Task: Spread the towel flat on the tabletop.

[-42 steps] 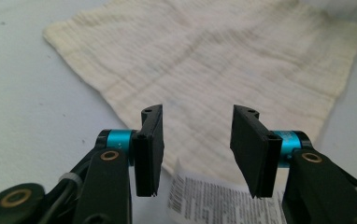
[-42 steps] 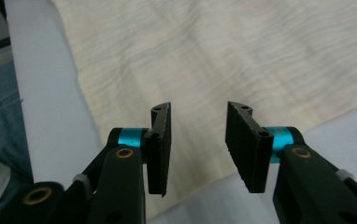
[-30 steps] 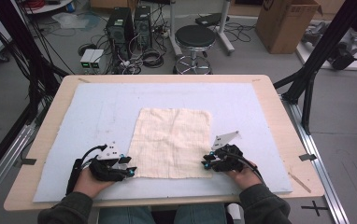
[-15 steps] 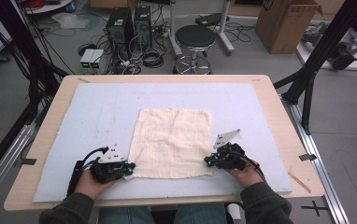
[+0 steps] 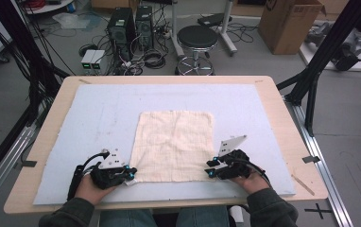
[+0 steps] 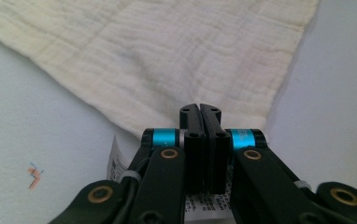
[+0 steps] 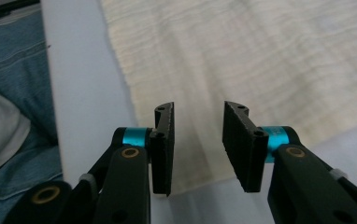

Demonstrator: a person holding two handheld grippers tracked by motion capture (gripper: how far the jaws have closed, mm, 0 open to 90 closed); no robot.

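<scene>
cream cloth (image 5: pixel 174 145) is laid flat on the pale blue mat (image 5: pixel 93 118), roughly at the mat's middle, square-ish, its near edge running left to right just ahead of both hands. no fold is seen in it yet.

left gripper (image 5: pixel 130 174) is found at the cloth's near left corner. in the left gripper view the jaws are seen pressed together with no gap; the corner of the cloth (image 6: pixel 167 70) runs in under the tips, and a white printed tag (image 6: pixel 118 163) lies beneath the linkage. whether cloth is actually pinched between the pads cannot be told, since the contact is hidden by the jaws themselves.

right gripper (image 5: pixel 210 169) is found at the near right corner. its jaws have just been opening and stand partly apart; in the right gripper view (image 7: pixel 197 140) the cloth's corner (image 7: pixel 242 60) lies flat below the gap, not pressed by either pad. nothing is held here.

deciding relation: both corners lie straight ahead of their own jaws, along the near edge, each hand nearest its own corner. the far edge lies well apart, directly away from the person. judged: a lift and carry toward the far edge would need the right pads closed on the corner first; otherwise one side alone would be dragged.
</scene>
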